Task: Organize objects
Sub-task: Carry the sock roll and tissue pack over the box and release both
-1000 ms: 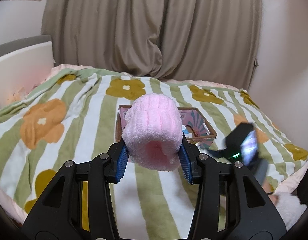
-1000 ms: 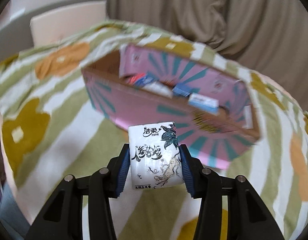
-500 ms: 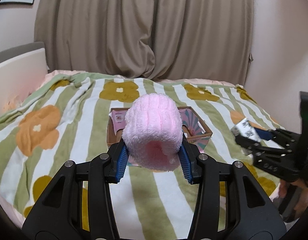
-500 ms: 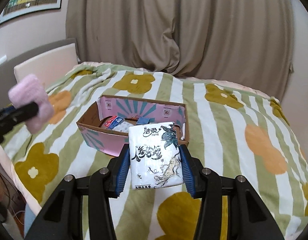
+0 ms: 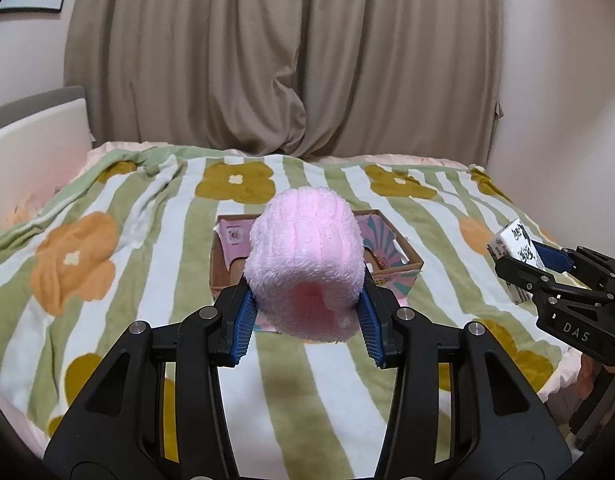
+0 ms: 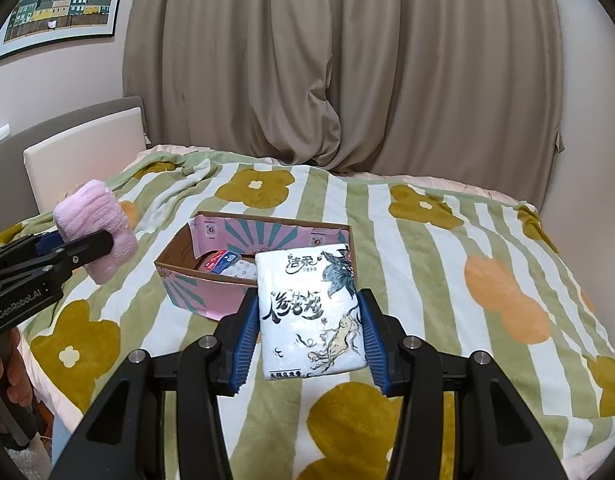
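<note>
My left gripper is shut on a fluffy pink rolled towel, held in the air in front of a pink patterned cardboard box; the towel hides most of the box. My right gripper is shut on a white tissue pack with black lettering, held above the bed in front of the open box. The box holds several small packets. The left gripper with the towel shows at the left of the right wrist view. The right gripper with the tissue pack shows at the right of the left wrist view.
The box sits mid-bed on a green-and-white striped blanket with orange and mustard flowers. Beige curtains hang behind the bed. A white headboard stands at the left, a framed picture on the wall above it.
Both grippers have pulled back and up from the box, each still holding its object. The box now looks smaller and farther away, and each gripper shows in the other's view.
</note>
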